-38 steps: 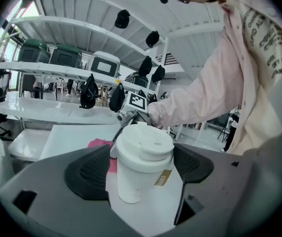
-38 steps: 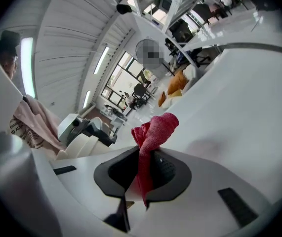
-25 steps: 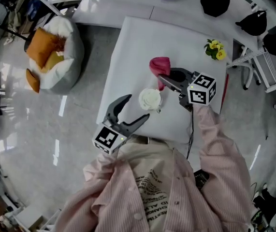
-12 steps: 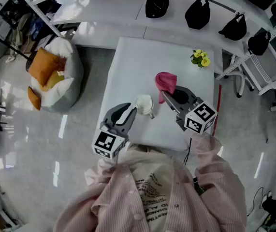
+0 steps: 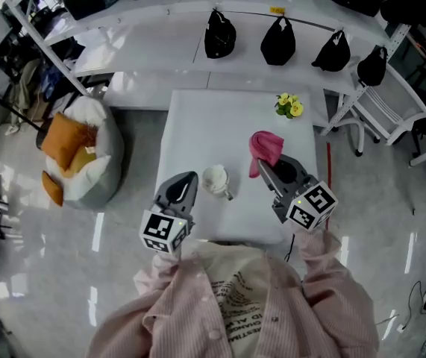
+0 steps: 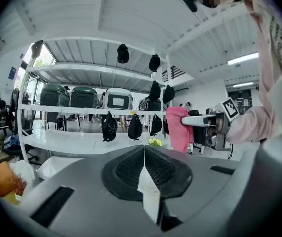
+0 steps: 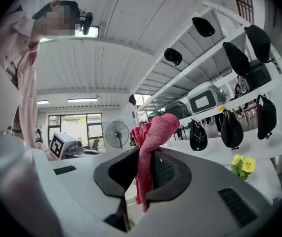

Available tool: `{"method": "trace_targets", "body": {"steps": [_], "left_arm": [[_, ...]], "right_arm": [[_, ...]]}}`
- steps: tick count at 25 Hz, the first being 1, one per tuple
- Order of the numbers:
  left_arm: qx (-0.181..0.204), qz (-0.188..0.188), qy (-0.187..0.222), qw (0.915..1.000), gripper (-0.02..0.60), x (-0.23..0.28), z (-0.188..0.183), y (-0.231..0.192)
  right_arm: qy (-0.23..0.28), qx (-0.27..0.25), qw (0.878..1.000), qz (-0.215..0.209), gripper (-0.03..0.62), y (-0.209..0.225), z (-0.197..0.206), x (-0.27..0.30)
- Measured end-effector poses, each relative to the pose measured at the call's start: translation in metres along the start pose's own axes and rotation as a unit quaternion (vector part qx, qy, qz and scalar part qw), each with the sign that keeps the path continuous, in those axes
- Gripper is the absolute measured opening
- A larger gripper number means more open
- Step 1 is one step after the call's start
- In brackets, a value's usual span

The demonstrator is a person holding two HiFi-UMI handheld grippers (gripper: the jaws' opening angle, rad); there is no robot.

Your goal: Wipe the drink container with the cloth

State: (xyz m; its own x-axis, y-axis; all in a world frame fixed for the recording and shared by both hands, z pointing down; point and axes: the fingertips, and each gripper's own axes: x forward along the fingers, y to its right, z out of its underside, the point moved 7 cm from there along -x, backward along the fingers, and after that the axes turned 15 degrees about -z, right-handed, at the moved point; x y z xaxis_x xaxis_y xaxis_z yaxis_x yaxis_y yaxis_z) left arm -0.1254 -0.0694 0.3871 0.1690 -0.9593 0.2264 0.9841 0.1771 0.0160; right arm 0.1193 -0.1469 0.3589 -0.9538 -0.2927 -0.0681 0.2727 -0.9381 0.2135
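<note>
A second ago the left gripper (image 5: 186, 179) stood spread wide at the drink container (image 5: 215, 177). Now its jaws are pressed flat together, and from its own view we see only a pale sliver showing below the meeting pads, no container wall between them. From the head view the container sits on the white table (image 5: 205, 121) just to the right of the closed tips, touching or nearly so; we cannot tell which, nor whether it stands upright.

The right gripper (image 5: 269, 168) keeps its pinch on the pink cloth (image 5: 266, 146), which pokes up above the jaws and hangs below them. It is held near the container but apart from it.

We judge that the left jaws closed without catching the container, so it looks unsteadied. They probably need to open and take it again before the cloth can rub against it.
</note>
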Motion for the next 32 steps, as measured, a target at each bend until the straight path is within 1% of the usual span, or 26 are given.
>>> {"method": "trace_targets", "body": {"steps": [3,8,14,16,19,24,32], "left_arm": [[0.005,0.003,0.005,1.0000,0.005,0.000,-0.010,-0.008],[0.005,0.007,0.000,1.0000,0.003,0.000,-0.017,-0.017],[0.000,-0.001,0.016,0.9999,0.003,-0.002,-0.020,-0.025],[0.002,-0.004,0.015,0.9999,0.003,-0.003,-0.020,-0.026],[0.004,-0.007,0.016,0.9998,0.003,-0.003,-0.020,-0.028],[0.002,-0.012,0.031,0.9994,0.003,-0.002,-0.022,-0.032],[0.005,-0.004,0.026,0.9996,0.003,0.000,-0.023,-0.028]], "right_arm": [[0.019,-0.001,1.000,0.021,0.040,-0.005,-0.007,-0.007],[0.048,-0.009,0.997,0.056,0.040,-0.007,-0.015,-0.020],[0.064,-0.019,0.995,0.079,0.040,-0.011,-0.018,-0.032],[0.068,-0.019,0.994,0.085,0.040,-0.010,-0.017,-0.034],[0.067,-0.023,0.993,0.089,0.040,-0.009,-0.018,-0.035],[0.058,-0.029,0.994,0.093,0.040,-0.008,-0.016,-0.035],[0.052,-0.028,0.993,0.104,0.040,-0.005,-0.012,-0.041]]}}
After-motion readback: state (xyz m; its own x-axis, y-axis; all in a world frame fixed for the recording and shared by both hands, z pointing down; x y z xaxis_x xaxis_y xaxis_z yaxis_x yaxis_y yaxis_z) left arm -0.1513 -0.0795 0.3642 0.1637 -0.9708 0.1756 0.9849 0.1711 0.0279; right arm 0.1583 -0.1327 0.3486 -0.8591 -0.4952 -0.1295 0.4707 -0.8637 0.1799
